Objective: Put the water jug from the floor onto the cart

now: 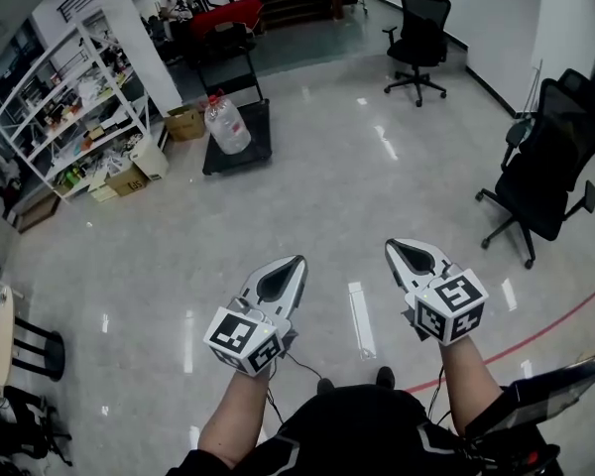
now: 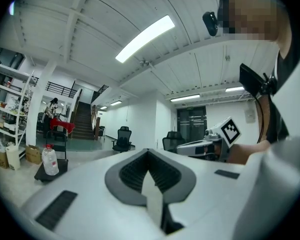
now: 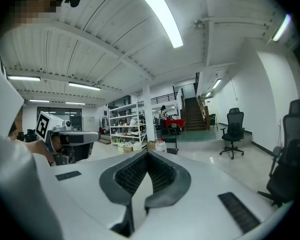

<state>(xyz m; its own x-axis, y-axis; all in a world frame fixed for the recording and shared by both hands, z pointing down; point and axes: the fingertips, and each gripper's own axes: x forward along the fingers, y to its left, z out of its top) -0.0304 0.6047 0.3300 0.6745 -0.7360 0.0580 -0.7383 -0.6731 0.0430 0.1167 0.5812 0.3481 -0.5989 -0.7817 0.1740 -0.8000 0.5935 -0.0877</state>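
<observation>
The water jug (image 1: 227, 125) is a large clear plastic bottle with a red cap. It stands upright on the cart (image 1: 259, 145), on the left part of the deck. The cart is a low black platform trolley with an upright push handle at its far end, and it rests on the glossy floor (image 1: 307, 196).

The water jug (image 1: 228, 125) is clear with a red cap, and the cart (image 1: 253, 152) is black. The floor (image 1: 307, 196) is pale grey and glossy, with a thin red line (image 1: 565, 310) on it. The left gripper (image 1: 296, 264) and the right gripper (image 1: 397, 248) are light grey with dark grey ribbed jaws, and their cubes (image 1: 243, 337) have black-and-white square markers. The office chairs (image 1: 540, 181) are black, the shelf (image 1: 79, 97) is white and the boxes (image 1: 185, 122) are brown.
</observation>
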